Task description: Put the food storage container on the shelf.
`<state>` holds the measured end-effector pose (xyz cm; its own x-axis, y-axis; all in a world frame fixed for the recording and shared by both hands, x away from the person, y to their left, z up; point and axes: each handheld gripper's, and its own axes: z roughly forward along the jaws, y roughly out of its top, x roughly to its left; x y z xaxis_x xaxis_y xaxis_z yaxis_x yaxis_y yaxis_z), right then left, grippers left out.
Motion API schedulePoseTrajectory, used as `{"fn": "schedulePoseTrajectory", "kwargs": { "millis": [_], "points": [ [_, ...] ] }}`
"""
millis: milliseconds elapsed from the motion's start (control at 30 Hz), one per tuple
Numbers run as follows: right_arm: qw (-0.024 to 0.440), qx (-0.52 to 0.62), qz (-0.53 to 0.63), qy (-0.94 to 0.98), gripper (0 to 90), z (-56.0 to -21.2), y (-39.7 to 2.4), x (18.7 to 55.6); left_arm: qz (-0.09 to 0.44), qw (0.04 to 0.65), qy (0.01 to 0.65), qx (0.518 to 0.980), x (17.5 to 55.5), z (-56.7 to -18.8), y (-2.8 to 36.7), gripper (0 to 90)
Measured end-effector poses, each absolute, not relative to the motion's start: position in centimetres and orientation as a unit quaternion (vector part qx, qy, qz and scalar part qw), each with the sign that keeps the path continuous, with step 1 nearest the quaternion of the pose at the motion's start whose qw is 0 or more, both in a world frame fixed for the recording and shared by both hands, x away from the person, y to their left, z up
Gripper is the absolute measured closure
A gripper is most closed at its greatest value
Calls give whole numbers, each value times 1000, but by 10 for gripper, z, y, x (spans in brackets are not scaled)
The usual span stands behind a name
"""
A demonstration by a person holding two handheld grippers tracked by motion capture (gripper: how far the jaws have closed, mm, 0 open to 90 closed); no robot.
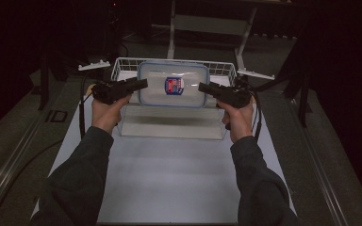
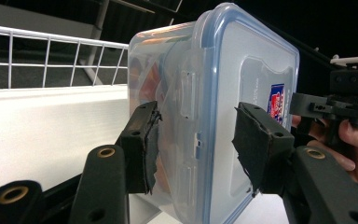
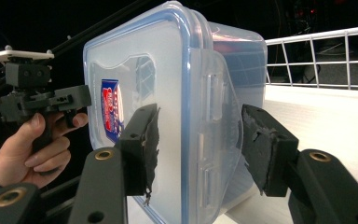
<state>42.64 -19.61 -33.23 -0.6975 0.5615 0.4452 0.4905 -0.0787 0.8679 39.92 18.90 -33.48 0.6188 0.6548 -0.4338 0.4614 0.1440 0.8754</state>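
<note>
- A clear plastic food container (image 1: 173,84) with a blue-rimmed snap lid and a red-and-blue label is between the two tools, raised above the white tabletop (image 1: 169,179) and in front of a white wire basket (image 1: 122,63).
- The left tool (image 2: 196,142) has its jaws spread around one short end of the container, one pad on the lid side and one on the base side. In the left gripper view a gap shows at the lid-side pad, so I cannot tell whether it is pinching yet.
- The right tool (image 3: 198,144) straddles the opposite short end in the same way, jaws spread to either side of the side clasp. A gap shows beside the base-side pad, so a firm grip is doubtful here too.
- The container's long axis runs straight from one tool to the other, and its lid faces up toward the high camera.
- Each tool sits at its own end, about equally near, so neither hand has the advantage. The left hand (image 1: 106,115) and right hand (image 1: 238,120) are level with each other.
- Something orange is faintly visible through the container wall in the left gripper view; I cannot make out what it is.
- My guess is that any next move depends on both tools closing evenly on the ends, or the box could tip.
</note>
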Motion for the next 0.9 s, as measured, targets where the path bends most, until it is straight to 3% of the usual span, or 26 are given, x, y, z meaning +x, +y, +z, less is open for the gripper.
{"fn": "schedulePoseTrajectory", "kwargs": {
  "millis": [333,367,567,733,767,900],
  "points": [
    [45,397,609,685,447,-331,-193,431,113,590,446,663,404,-336,180,510],
    [46,408,600,687,406,-332,-191,435,121,576,453,670,405,-337,177,502],
    [18,425,610,668,380,-337,-195,447,100,591,462,653,411,-345,177,485],
    [63,450,587,670,386,-334,-193,451,107,603,459,644,408,-340,178,498],
    [87,457,576,672,357,-331,-193,451,121,590,453,658,405,-340,177,494],
    [113,449,572,677,365,-327,-194,444,129,586,447,664,401,-340,179,492]
  ]
}}
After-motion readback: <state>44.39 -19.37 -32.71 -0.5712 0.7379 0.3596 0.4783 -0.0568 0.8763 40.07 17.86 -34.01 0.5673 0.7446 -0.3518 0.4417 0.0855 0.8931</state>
